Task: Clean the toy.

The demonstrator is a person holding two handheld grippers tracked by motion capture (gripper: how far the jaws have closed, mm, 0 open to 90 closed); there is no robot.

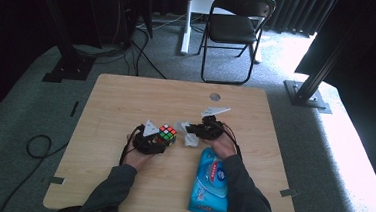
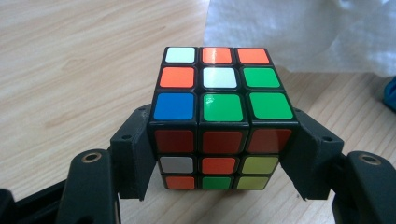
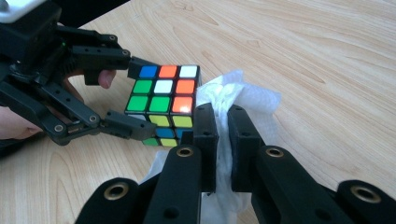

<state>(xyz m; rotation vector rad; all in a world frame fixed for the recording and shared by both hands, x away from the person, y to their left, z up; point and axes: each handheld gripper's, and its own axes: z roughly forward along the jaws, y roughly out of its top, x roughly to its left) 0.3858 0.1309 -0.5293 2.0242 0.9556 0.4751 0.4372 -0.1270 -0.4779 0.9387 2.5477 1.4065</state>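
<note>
- The left gripper [image 1: 159, 140] clamps a puzzle cube [image 2: 219, 116] between its jaws, near the middle of the wooden table [image 1: 126, 101].
- The right gripper [image 3: 223, 122] pinches a white tissue [image 3: 243, 100] just beside the cube's right side, seemingly touching it.
- Any wiping stroke probably goes leftward from the right hand.
- A blue wipes pack [image 1: 211, 183] lies near the right forearm; its print is unreadable.

Both forearms entering from the near edge, left tongs [image 1: 159, 138] closed on two opposite sides of the cube [image 2: 219, 112], right tongs [image 3: 222, 122] pinching the white tissue [image 3: 243, 100], tips facing inward.
</note>
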